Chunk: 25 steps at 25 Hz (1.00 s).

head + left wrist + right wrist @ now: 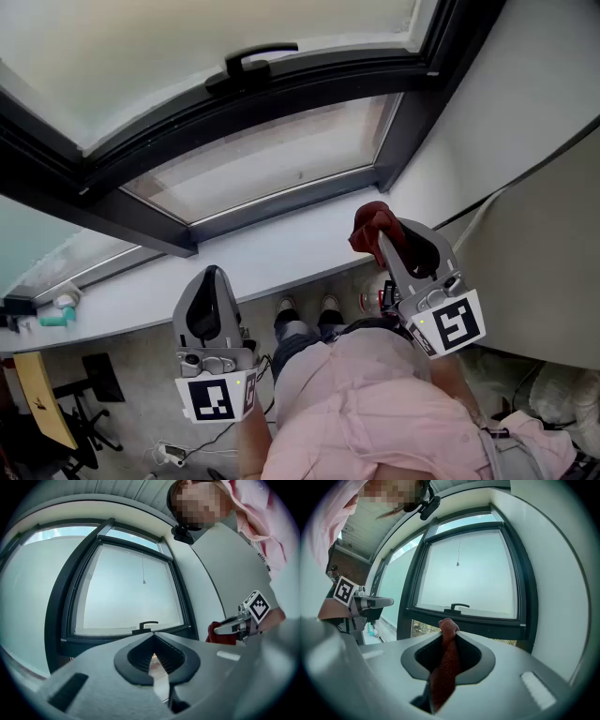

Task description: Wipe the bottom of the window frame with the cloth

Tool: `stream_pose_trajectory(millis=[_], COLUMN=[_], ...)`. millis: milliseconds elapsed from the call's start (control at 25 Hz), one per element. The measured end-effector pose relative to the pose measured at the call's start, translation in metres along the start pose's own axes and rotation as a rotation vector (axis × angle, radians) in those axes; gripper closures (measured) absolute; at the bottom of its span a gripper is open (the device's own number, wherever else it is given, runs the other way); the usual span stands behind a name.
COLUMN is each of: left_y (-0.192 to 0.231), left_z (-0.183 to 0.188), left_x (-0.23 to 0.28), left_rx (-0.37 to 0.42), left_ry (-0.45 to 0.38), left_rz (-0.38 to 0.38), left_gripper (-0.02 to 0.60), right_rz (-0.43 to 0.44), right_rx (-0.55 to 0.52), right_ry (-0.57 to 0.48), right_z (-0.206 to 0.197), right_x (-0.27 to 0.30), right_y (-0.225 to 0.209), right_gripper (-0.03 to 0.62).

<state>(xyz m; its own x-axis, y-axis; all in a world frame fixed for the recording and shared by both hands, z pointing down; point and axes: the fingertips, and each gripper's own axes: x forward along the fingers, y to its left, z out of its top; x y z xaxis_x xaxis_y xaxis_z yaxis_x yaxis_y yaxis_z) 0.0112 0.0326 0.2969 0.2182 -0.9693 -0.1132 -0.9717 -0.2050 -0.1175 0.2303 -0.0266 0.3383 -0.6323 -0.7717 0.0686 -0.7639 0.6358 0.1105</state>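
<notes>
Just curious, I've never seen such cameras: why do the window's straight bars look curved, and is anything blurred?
Head view: wide lens bows the window frame; sharp, even daylight. Left gripper view: fisheye circle, dark corners, glass washed pale. Right gripper view: same bending; cloth crisp.

The cloth [444,667] was a rust-red, coarse, nubbly weave. The left tool [153,637] and right tool [449,631] both had matt grey plastic shells lined with ribbed, black, rubbery pads [176,654]. The window frame [281,204] looked dark, smooth and matt, its glass [262,155] hazy, and the sill [272,258] smooth white.
</notes>
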Motion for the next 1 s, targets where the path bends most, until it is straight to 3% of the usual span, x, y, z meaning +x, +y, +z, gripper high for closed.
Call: stream_pose_trajectory(millis=[760,1000], left_y=[-0.007,0.018], left_z=[-0.013,-0.015], left_x=[0.005,-0.007], left_rx=[-0.076,-0.093], left_ry=[0.046,0.052], left_rz=[0.016,0.057], left_gripper=[0.583,0.583], right_rz=[0.055,0.116], right_rx=[0.014,0.009], right_ry=[0.033,0.023], right_z=[-0.006,0.004], right_x=[0.01,0.031], right_y=[-0.001,0.023], right_gripper=[0.531,0.528])
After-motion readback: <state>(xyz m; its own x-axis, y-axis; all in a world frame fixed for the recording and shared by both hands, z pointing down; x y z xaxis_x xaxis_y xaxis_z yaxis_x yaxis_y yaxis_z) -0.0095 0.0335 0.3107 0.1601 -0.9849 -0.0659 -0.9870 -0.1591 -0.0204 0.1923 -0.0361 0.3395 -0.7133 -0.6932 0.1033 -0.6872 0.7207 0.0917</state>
